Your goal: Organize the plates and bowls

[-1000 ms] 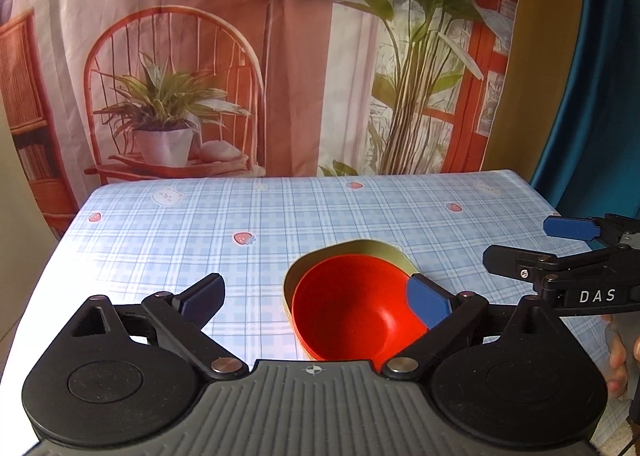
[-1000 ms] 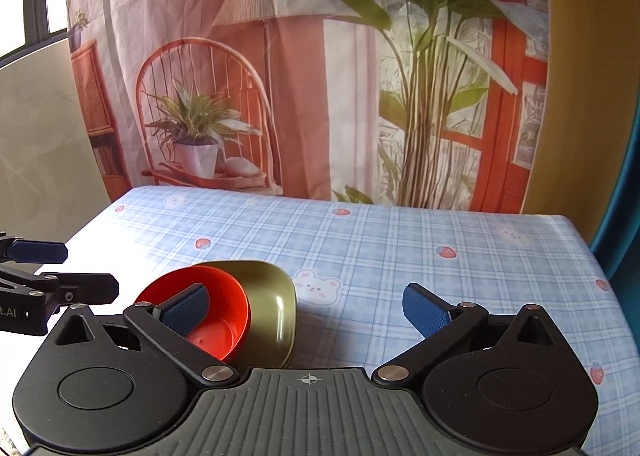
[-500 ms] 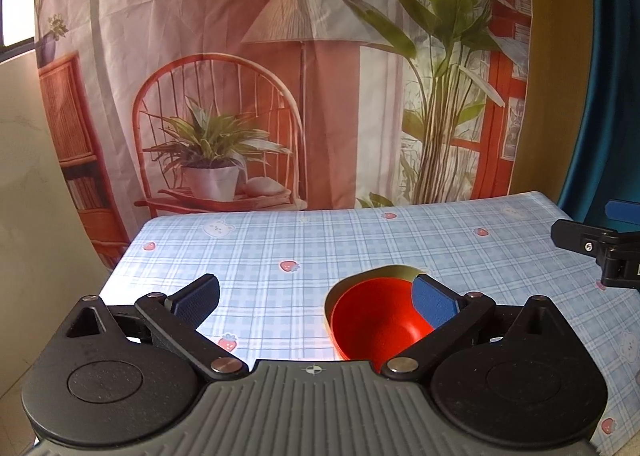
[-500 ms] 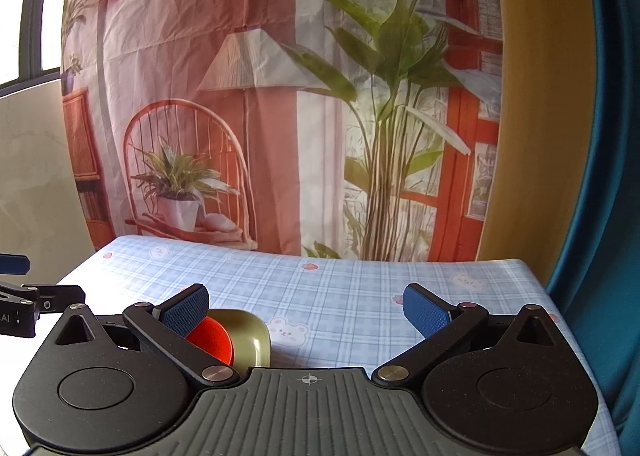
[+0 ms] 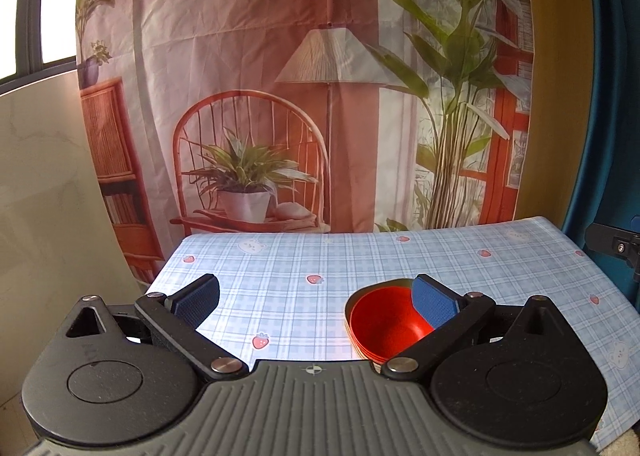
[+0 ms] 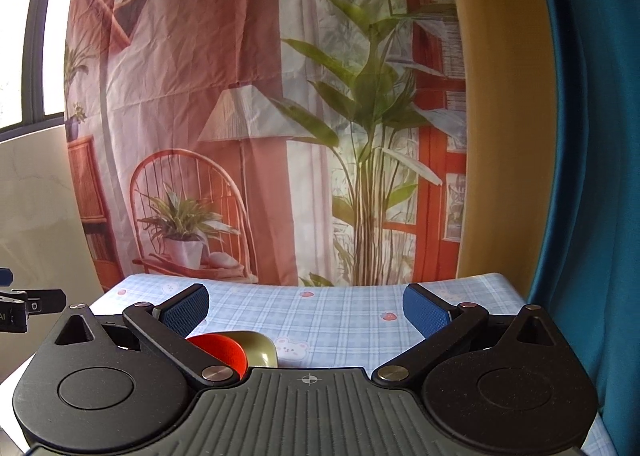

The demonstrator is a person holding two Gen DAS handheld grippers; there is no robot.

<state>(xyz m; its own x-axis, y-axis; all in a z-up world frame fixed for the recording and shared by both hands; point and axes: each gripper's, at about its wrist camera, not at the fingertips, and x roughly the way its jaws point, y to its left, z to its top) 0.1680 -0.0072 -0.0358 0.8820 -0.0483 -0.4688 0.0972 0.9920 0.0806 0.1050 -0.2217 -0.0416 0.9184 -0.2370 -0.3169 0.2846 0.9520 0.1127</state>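
A red bowl (image 5: pixel 384 326) sits nested in an olive-green dish (image 5: pixel 394 282) on the blue checked tablecloth (image 5: pixel 320 256). My left gripper (image 5: pixel 316 302) is open and empty, above and behind the bowl, which shows behind its right finger. In the right wrist view the red bowl (image 6: pixel 222 350) and green dish (image 6: pixel 260 348) show low, partly hidden by the gripper body. My right gripper (image 6: pixel 306 310) is open and empty, raised over the table's near edge.
A printed backdrop with a chair, lamp and plants (image 5: pixel 280 95) hangs behind the table. A blue curtain (image 6: pixel 592 175) is at the right. The right gripper's finger (image 5: pixel 612 242) shows at the right edge of the left view.
Both grippers have pulled back and up from the nested bowl and dish, which now look smaller and lower. Both stay open and empty.
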